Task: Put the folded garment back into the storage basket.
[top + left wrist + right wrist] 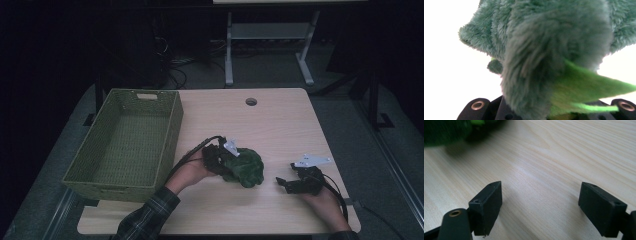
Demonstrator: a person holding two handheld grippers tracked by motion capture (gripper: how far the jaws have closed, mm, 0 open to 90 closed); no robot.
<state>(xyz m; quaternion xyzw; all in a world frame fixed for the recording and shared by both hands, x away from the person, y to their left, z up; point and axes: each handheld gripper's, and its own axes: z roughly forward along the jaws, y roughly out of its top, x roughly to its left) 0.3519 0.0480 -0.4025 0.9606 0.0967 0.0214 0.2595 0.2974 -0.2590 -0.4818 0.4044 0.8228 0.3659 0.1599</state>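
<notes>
Bench (280,120) of pale wood carries a woven green basket (131,142) left; the left hand-held gripper (225,162) grasps the fuzzy dark-green plush toy (246,167) mid-bench, while the right hand-held gripper (285,183) rests released nearby.

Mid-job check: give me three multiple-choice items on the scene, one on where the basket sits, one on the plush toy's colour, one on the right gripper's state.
1. Where is the woven basket?
A. at the table's left side
B. at the table's right side
C. on the floor

2. What colour is the plush toy?
A. red
B. green
C. white

3. How is the right gripper?
A. shut on the toy
B. open over bare table
C. shut on the basket

Key: 1 A, it stands left of the left gripper. 2 B, its fur is green. 3 B, its jaws stand apart with only wood between them.
</notes>
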